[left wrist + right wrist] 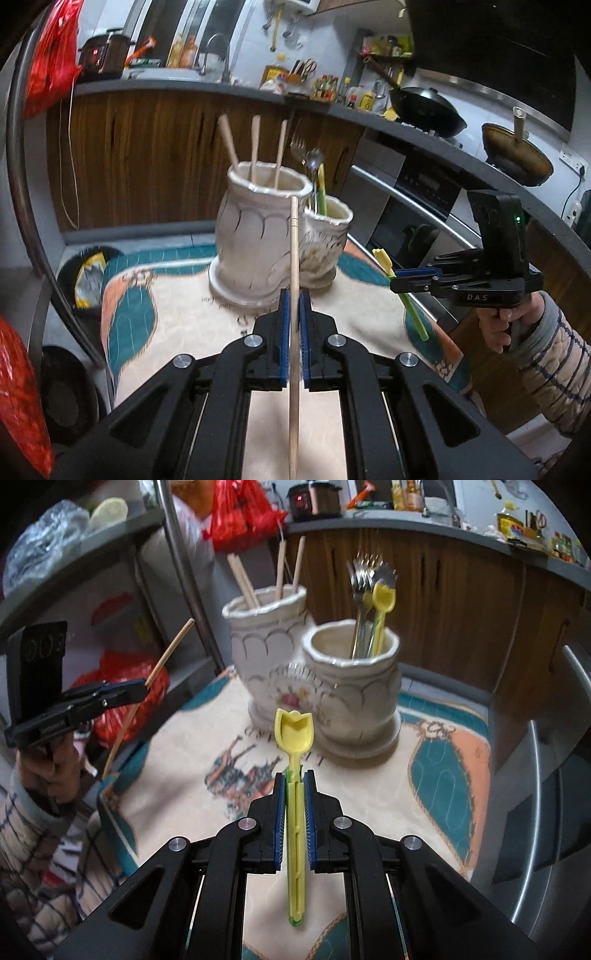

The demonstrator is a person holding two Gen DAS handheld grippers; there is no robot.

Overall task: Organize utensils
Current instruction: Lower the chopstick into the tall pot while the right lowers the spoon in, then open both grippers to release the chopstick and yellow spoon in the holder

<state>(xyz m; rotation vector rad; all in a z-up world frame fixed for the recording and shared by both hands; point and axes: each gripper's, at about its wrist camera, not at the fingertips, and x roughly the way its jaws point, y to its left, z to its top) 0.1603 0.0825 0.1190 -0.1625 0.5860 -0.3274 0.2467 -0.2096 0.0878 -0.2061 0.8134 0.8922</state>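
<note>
Black linkage arms fill the bottom of both wrist views. In the left wrist view, the left gripper has its blue pads clamped on a wooden chopstick, which runs from the bottom edge up through the middle of the frame, its tip ending in front of the tall ceramic holder. Three more chopsticks stand in that holder at centre frame. At the right of this view the right gripper appears side-on, held by a hand in a quilted sleeve.

In the right wrist view, the right gripper is closed on a yellow plastic spoon at lower centre, bowl end pointing up toward the holders. The shorter ceramic holder, right of centre, contains metal forks and another yellow spoon. Both holders stand joined on a patterned cloth. At the left edge, the left gripper carries its chopstick tilted.
</note>
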